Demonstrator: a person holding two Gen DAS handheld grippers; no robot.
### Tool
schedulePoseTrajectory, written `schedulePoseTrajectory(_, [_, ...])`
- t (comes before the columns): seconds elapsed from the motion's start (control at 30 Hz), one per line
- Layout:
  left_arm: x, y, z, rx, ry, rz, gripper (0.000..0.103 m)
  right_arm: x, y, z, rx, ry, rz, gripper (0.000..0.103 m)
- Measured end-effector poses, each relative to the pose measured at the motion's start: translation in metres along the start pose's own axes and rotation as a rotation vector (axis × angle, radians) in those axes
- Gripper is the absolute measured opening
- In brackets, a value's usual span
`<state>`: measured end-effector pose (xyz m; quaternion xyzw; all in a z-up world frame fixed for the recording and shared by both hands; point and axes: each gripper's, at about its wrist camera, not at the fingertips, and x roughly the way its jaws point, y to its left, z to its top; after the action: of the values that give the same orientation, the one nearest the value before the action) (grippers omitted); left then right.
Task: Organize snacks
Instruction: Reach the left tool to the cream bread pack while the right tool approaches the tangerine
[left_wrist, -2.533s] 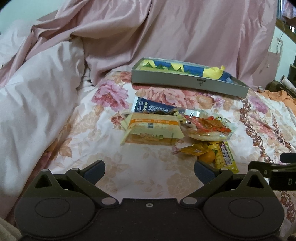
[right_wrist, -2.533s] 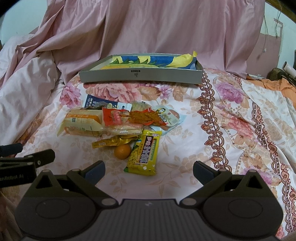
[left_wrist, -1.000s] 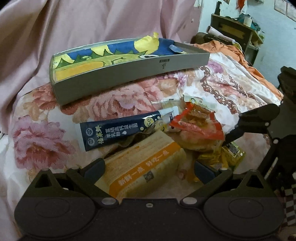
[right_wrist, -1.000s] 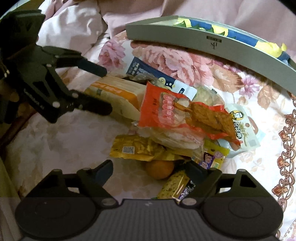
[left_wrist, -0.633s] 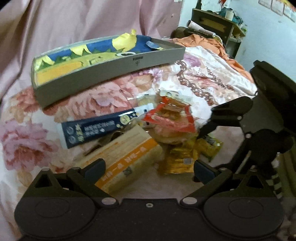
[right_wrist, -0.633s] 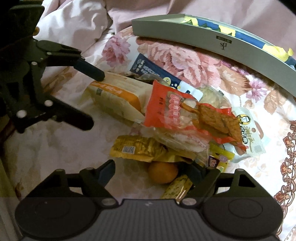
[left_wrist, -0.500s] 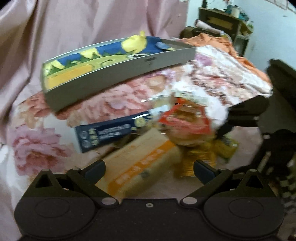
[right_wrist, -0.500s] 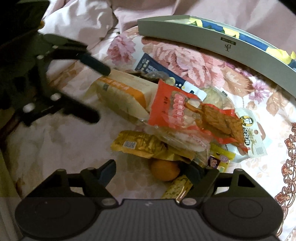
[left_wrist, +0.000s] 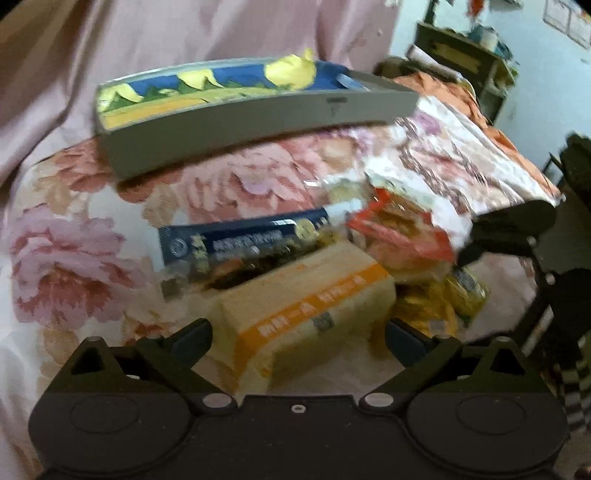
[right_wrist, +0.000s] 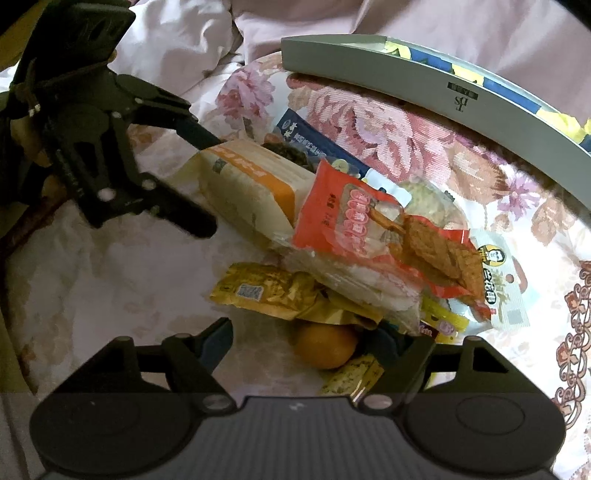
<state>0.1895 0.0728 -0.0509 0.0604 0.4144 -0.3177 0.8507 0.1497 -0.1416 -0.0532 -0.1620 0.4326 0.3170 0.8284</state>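
A pile of snacks lies on the floral bedspread (left_wrist: 74, 258). My left gripper (left_wrist: 297, 338) is open, its jaws on either side of the near end of a cream and orange bread pack (left_wrist: 306, 306); the same gripper (right_wrist: 207, 184) and pack (right_wrist: 255, 184) show in the right wrist view. My right gripper (right_wrist: 306, 343) is open, with a small orange (right_wrist: 327, 350) and a gold wrapper (right_wrist: 269, 291) between its jaws. A red snack bag (right_wrist: 369, 229), a dark blue packet (left_wrist: 240, 243) and a grey tray (left_wrist: 258, 114) lie beyond.
Pink sheets (left_wrist: 110, 55) are heaped behind and left of the tray. A white cartoon packet (right_wrist: 506, 291) and a yellow-green bar (right_wrist: 354, 376) lie at the pile's right and near side. Dark furniture (left_wrist: 461, 59) stands at the far right.
Both grippers have closed in on the pile from opposite sides. My left gripper has advanced around the bread pack; my right gripper has edged closer to the orange. Both stay open.
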Motion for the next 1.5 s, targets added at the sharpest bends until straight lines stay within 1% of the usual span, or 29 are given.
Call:
schedulePoseTrajectory(0.07, [0.001, 0.003, 0.003, 0.02, -0.032, 0.003, 0.102, -0.001, 0.0, -0.001, 0.003, -0.001, -0.001, 0.082])
schedulePoseTrajectory(0.13, [0.005, 0.005, 0.008, 0.038, -0.047, -0.001, 0.102, -0.002, 0.0, -0.001, 0.002, -0.002, -0.005, 0.082])
schedulePoseTrajectory(0.27, [0.011, 0.011, 0.011, 0.037, -0.064, -0.053, 0.102, -0.003, -0.001, -0.002, 0.0, -0.003, -0.003, 0.082])
schedulePoseTrajectory(0.37, [0.013, 0.011, 0.008, 0.024, -0.044, -0.11, 0.102, -0.002, -0.001, -0.001, 0.001, -0.002, 0.001, 0.082])
schedulePoseTrajectory(0.47, [0.011, 0.001, 0.007, 0.034, -0.009, -0.158, 0.102, -0.002, 0.0, 0.001, -0.002, 0.006, 0.002, 0.083])
schedulePoseTrajectory(0.63, [0.0, -0.016, -0.006, 0.067, 0.051, -0.176, 0.102, -0.003, 0.003, 0.001, -0.026, 0.021, -0.003, 0.083])
schedulePoseTrajectory(0.8, [-0.011, -0.034, -0.017, 0.092, 0.109, -0.209, 0.102, -0.006, 0.006, -0.001, -0.063, 0.038, 0.003, 0.083])
schedulePoseTrajectory(0.87, [-0.012, -0.044, -0.017, 0.129, 0.123, -0.19, 0.102, -0.007, 0.009, -0.004, -0.08, 0.045, 0.01, 0.083])
schedulePoseTrajectory(0.97, [-0.007, -0.052, -0.015, 0.168, 0.136, -0.121, 0.102, -0.009, 0.012, -0.006, -0.11, 0.049, 0.007, 0.083])
schedulePoseTrajectory(1.1, [0.0, -0.048, -0.009, 0.17, 0.106, -0.074, 0.102, -0.012, 0.01, -0.01, -0.11, 0.034, 0.0, 0.081])
schedulePoseTrajectory(1.2, [0.007, -0.041, -0.003, 0.148, 0.07, -0.043, 0.102, -0.01, 0.007, -0.007, -0.1, 0.026, -0.002, 0.081])
schedulePoseTrajectory(1.3, [0.01, -0.033, 0.003, 0.108, 0.027, -0.053, 0.102, -0.009, 0.008, -0.006, -0.112, 0.025, -0.008, 0.08])
schedulePoseTrajectory(1.37, [0.012, -0.031, 0.006, 0.099, 0.008, -0.054, 0.102, -0.007, 0.009, -0.007, -0.121, 0.026, -0.011, 0.08])
schedulePoseTrajectory(1.43, [0.016, -0.034, 0.008, 0.124, 0.011, -0.07, 0.102, -0.007, 0.01, -0.007, -0.125, 0.027, -0.014, 0.08])
schedulePoseTrajectory(1.5, [0.021, -0.038, 0.007, 0.145, 0.041, -0.114, 0.101, -0.008, 0.01, -0.008, -0.124, 0.027, -0.015, 0.08])
